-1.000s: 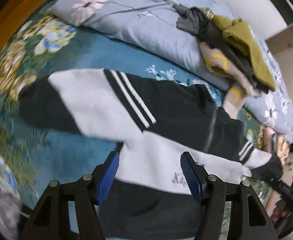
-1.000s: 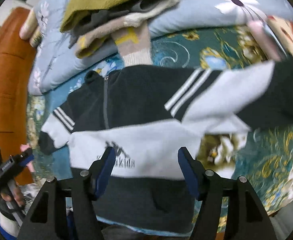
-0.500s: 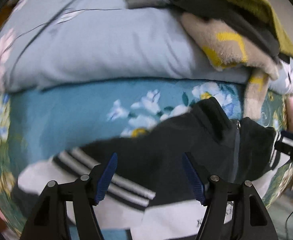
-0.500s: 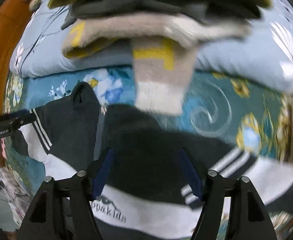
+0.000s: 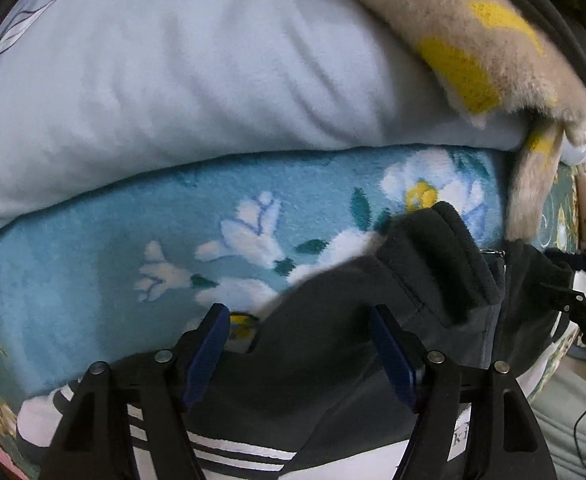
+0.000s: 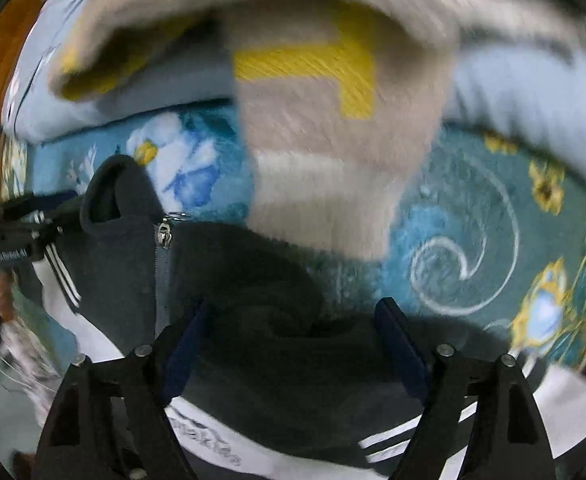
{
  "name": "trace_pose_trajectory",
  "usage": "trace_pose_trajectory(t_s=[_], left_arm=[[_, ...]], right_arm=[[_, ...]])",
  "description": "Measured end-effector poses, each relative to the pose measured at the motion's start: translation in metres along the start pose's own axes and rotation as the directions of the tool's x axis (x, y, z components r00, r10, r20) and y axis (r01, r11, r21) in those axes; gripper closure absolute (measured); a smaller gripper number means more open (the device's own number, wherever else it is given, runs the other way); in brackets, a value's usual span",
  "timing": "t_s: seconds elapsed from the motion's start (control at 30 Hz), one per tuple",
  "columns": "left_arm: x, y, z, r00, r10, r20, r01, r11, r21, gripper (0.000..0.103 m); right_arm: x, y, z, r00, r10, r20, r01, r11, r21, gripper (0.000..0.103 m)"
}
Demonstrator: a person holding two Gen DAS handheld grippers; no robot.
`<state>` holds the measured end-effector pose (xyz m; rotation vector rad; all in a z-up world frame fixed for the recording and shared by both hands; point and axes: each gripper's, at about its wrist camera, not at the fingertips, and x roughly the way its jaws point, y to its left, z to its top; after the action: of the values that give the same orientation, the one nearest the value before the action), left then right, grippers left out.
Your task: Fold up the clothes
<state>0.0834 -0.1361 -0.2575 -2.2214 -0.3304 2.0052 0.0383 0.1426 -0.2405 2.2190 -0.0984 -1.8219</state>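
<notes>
Both grippers are held over the shoulders of a black-and-white jacket spread on the bed.

The left gripper and the right gripper are seen with jaws open, nothing gripped. The jacket's collar and zipper pull lie on a blue floral blanket, below a pale pillow bearing a beige-and-yellow garment.
</notes>
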Motion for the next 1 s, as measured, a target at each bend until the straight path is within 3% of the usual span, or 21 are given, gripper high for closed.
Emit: trace_pose_trajectory(t_s=[0.03, 0.07, 0.1, 0.17, 0.2, 0.3, 0.47, 0.53, 0.63, 0.73, 0.83, 0.97, 1.0], left_arm=[[-0.001, 0.001, -0.002, 1.0, -0.002, 0.008, 0.002, 1.0, -0.006, 0.031], [-0.002, 0.001, -0.004, 1.0, 0.0, 0.015, 0.0, 1.0, -0.005, 0.045], [-0.002, 0.0, -0.006, 1.0, 0.014, 0.021, -0.014, 1.0, 0.003, 0.069], [-0.004, -0.006, -0.013, 0.998, 0.051, 0.033, -0.052, 0.998, 0.045, 0.092], [-0.005, -0.009, -0.017, 0.997, 0.061, 0.045, -0.064, 0.996, 0.067, 0.095], [-0.018, -0.016, -0.033, 0.994, 0.063, 0.094, -0.073, 0.991, 0.111, 0.097], [-0.052, -0.018, -0.085, 0.98, 0.046, 0.195, -0.076, 0.986, 0.147, 0.097], [-0.049, -0.018, -0.106, 0.982, 0.057, 0.179, -0.086, 0.983, 0.161, 0.097], [-0.029, -0.021, -0.131, 0.991, 0.08, 0.108, -0.097, 0.982, 0.163, 0.097], [-0.015, -0.024, -0.139, 0.991, 0.117, 0.072, -0.128, 0.974, 0.184, 0.096], [-0.006, -0.027, -0.143, 0.99, 0.136, 0.049, -0.143, 0.968, 0.205, 0.094], [-0.006, -0.022, -0.142, 0.992, 0.12, 0.044, -0.126, 0.975, 0.184, 0.094], [-0.006, -0.02, -0.142, 0.992, 0.116, 0.043, -0.122, 0.976, 0.182, 0.094]], right_arm=[[0.0, -0.004, -0.001, 1.0, 0.022, -0.005, -0.022, 0.999, 0.027, 0.034], [0.0, -0.007, -0.004, 0.999, 0.038, -0.003, -0.038, 0.998, 0.045, 0.044], [-0.002, -0.007, -0.006, 0.999, 0.047, 0.003, -0.047, 0.997, 0.053, 0.056], [-0.008, -0.004, -0.016, 0.998, 0.057, 0.02, -0.058, 0.997, 0.05, 0.069], [-0.012, -0.001, -0.024, 0.998, 0.058, 0.035, -0.059, 0.998, 0.037, 0.073], [-0.026, 0.008, -0.05, 0.995, 0.061, 0.077, -0.062, 0.998, 0.0, 0.082], [-0.048, 0.024, -0.093, 0.987, 0.07, 0.148, -0.062, 0.996, -0.061, 0.085], [-0.057, 0.031, -0.11, 0.982, 0.075, 0.176, -0.061, 0.994, -0.086, 0.085], [-0.033, 0.027, -0.14, 0.992, 0.07, 0.109, -0.065, 0.996, -0.057, 0.085], [-0.012, 0.018, -0.163, 0.996, 0.074, 0.052, -0.074, 0.997, 0.002, 0.081], [-0.014, 0.014, -0.165, 0.992, 0.113, 0.05, -0.114, 0.993, 0.025, 0.075], [-0.027, 0.008, -0.158, 0.975, 0.211, 0.073, -0.216, 0.974, 0.074, 0.044], [-0.029, 0.004, -0.157, 0.967, 0.238, 0.091, -0.246, 0.965, 0.092, 0.044]])
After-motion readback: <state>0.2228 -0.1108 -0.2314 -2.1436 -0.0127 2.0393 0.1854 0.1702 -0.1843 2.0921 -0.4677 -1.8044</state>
